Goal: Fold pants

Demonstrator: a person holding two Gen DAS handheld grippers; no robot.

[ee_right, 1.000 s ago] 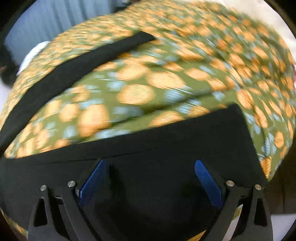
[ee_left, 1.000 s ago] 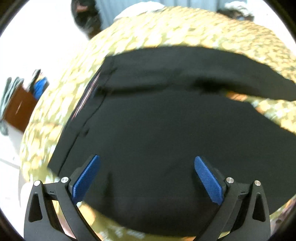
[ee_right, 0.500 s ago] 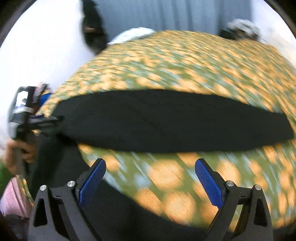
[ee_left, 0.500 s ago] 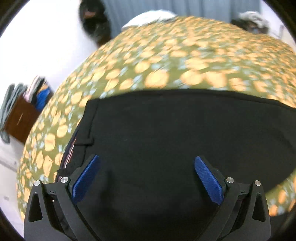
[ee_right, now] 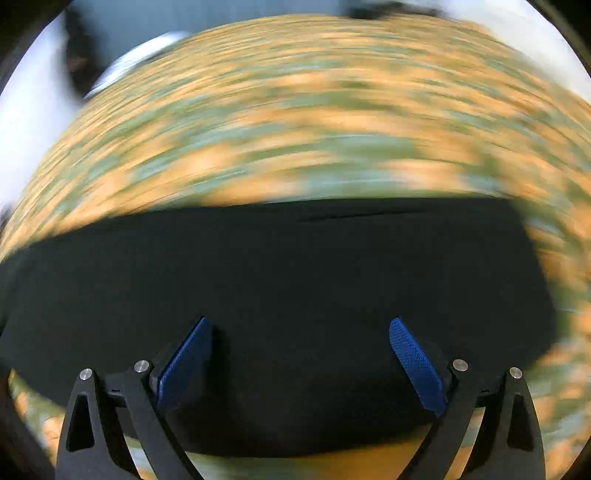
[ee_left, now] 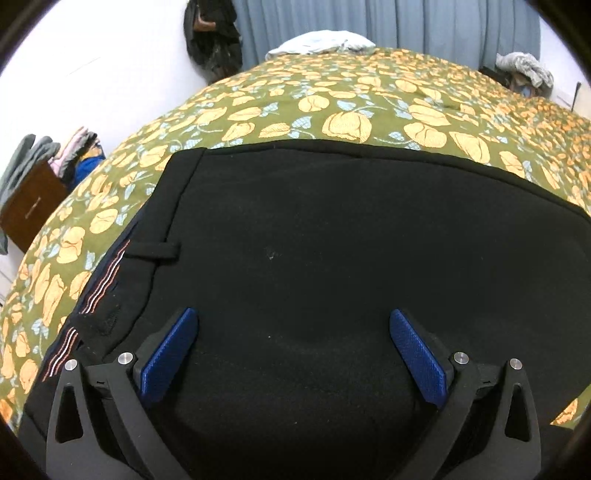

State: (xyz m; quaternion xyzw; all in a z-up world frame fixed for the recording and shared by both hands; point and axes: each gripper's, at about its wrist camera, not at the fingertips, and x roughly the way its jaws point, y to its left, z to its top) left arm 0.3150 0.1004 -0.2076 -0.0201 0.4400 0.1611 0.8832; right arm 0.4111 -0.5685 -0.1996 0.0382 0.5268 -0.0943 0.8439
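Right tool (ee_right: 297, 363) swung back over black pants (ee_left: 332, 258); both tools spread apart, empty, left tool (ee_left: 291, 356) too. Grab matching edges, fold evenly.

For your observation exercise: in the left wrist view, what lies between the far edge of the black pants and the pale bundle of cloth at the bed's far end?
Only bare floral bedspread separates the pants from the pale bundle.

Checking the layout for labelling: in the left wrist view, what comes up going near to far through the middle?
Left tongs → black pants → floral bedspread → pale crumpled cloth → blue-grey curtain.
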